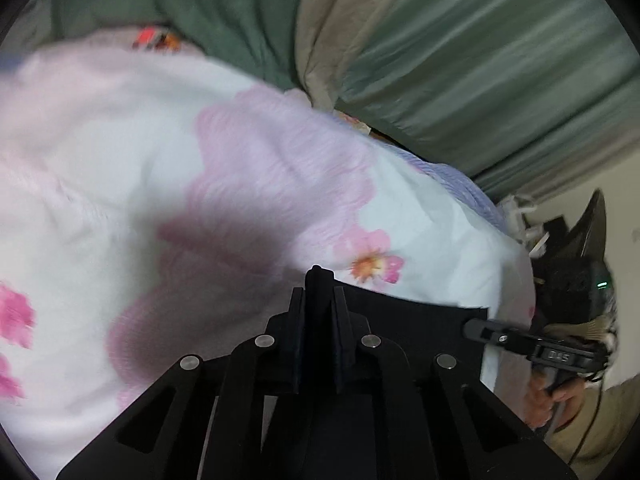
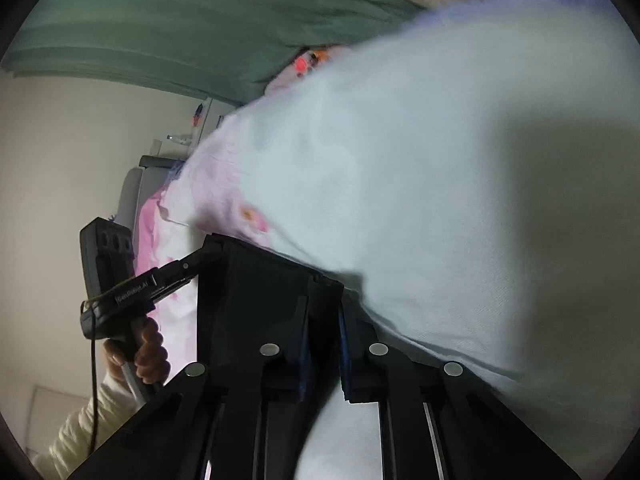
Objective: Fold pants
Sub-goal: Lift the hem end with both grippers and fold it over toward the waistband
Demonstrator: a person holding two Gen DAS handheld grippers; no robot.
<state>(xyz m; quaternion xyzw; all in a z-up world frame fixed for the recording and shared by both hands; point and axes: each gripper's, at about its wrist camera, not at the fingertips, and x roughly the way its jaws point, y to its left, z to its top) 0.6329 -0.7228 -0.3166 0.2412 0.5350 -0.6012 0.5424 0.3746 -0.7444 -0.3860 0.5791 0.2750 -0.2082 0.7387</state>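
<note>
The black pants point(image 1: 420, 320) hang as a dark taut band between my two grippers, above a white bedspread with pink flowers point(image 1: 160, 160). My left gripper point(image 1: 318, 280) is shut on one end of the pants. In the left wrist view my right gripper point(image 1: 480, 328) pinches the other end at the right. In the right wrist view the pants point(image 2: 256, 292) fill the lower middle; my right gripper point(image 2: 324, 292) is shut on them, and my left gripper point(image 2: 200, 260) grips their far corner at the left.
The flowered bedspread point(image 2: 400, 160) covers the bed. Green curtains point(image 1: 480, 60) hang behind it. A pale wall point(image 2: 60, 160) is to the left in the right wrist view. Both views are blurred by motion.
</note>
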